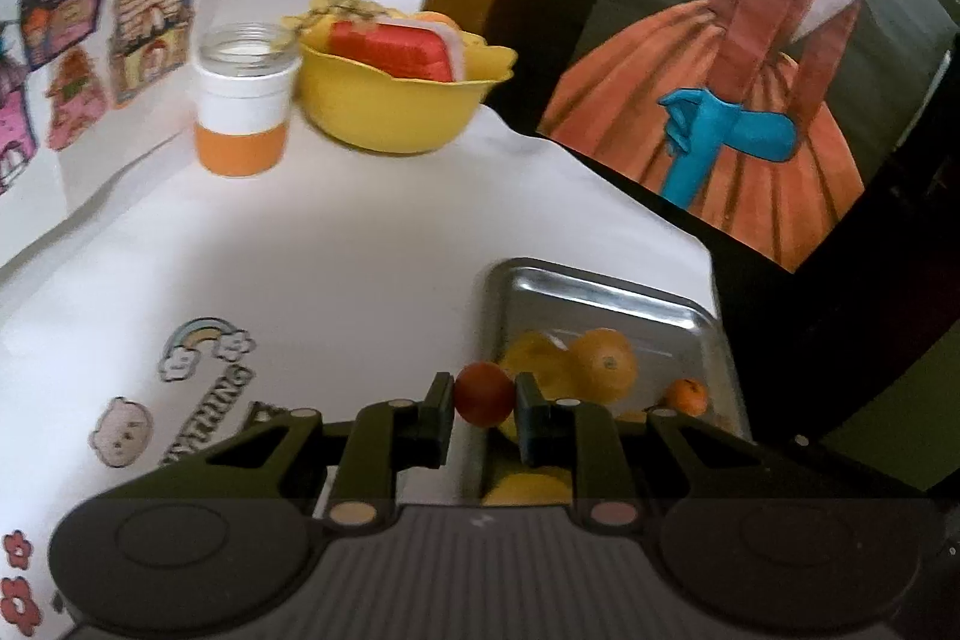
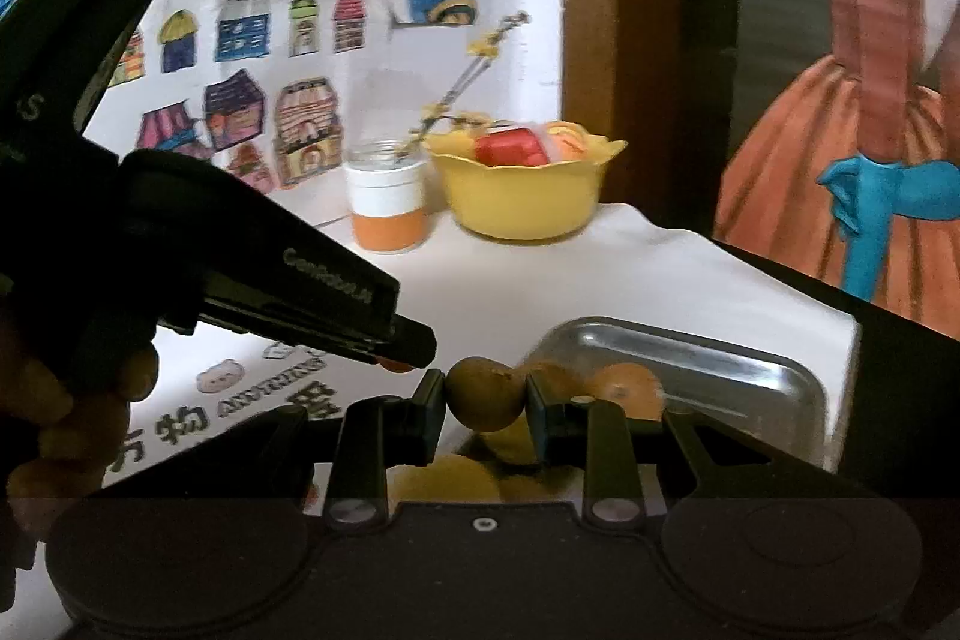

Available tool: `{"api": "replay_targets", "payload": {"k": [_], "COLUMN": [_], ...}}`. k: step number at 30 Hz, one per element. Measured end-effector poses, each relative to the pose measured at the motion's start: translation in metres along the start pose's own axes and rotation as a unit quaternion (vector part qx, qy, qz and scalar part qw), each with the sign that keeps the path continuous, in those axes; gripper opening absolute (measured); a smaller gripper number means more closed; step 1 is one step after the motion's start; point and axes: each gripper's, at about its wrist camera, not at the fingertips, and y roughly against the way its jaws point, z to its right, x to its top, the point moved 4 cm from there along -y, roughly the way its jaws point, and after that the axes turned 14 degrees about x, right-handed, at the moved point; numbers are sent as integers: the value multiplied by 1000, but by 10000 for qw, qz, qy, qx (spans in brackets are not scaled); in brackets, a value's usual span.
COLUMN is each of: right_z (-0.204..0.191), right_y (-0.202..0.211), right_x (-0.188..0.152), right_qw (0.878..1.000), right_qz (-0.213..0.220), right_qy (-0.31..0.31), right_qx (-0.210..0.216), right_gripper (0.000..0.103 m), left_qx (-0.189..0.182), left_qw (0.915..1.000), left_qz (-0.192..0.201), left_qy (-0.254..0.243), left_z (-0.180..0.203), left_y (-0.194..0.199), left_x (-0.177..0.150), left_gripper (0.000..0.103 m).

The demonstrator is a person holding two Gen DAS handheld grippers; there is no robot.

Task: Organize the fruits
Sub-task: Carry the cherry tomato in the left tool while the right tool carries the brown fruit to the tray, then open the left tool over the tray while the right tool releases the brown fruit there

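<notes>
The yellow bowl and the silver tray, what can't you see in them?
- Yellow bowl, left wrist view: its wall hides whatever lies under the red block.
- Silver tray, right wrist view: the brown fruit and the right gripper fingers cover its near part; the fruits behind are blurred.

"ANYTHING" is printed on the white tablecloth

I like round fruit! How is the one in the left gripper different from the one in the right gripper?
The left gripper pinches a small red fruit; the right gripper pinches a brown fruit. The brown one looks duller and more oval. Both are gripped above the metal tray.
</notes>
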Motion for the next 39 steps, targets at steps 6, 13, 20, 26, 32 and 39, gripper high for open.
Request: {"api": "replay_targets", "payload": {"k": [6,13,20,26,32,39], "right_z": [24,47,66,76,83,87], "right_y": [12,21,26,25,21,16], "right_x": [-10,-20,-30,-35,-41,-45], "right_qw": [9996,9982,9962,9949,9939,9932], "right_qz": [-17,-66,-130,-185,-287,-365], "right_qy": [-147,-297,-444,-537,-582,-626], "right_qx": [-255,-519,-732,-834,-886,-910], "right_gripper": [31,31,31,31,31,31], "left_qx": [-170,-370,-494,-485,-434,-415], "left_qw": [9997,9989,9980,9977,9969,9965], "left_qz": [-36,-118,-192,-233,-308,-409], "left_qy": [-143,-266,-357,-410,-578,-606], "left_z": [27,54,74,84,96,98], "left_y": [-2,-7,-14,-24,-36,-46], "left_x": [-2,-8,-14,-17,-27,-34], "left_gripper": [23,23,23,23,23,23]}}
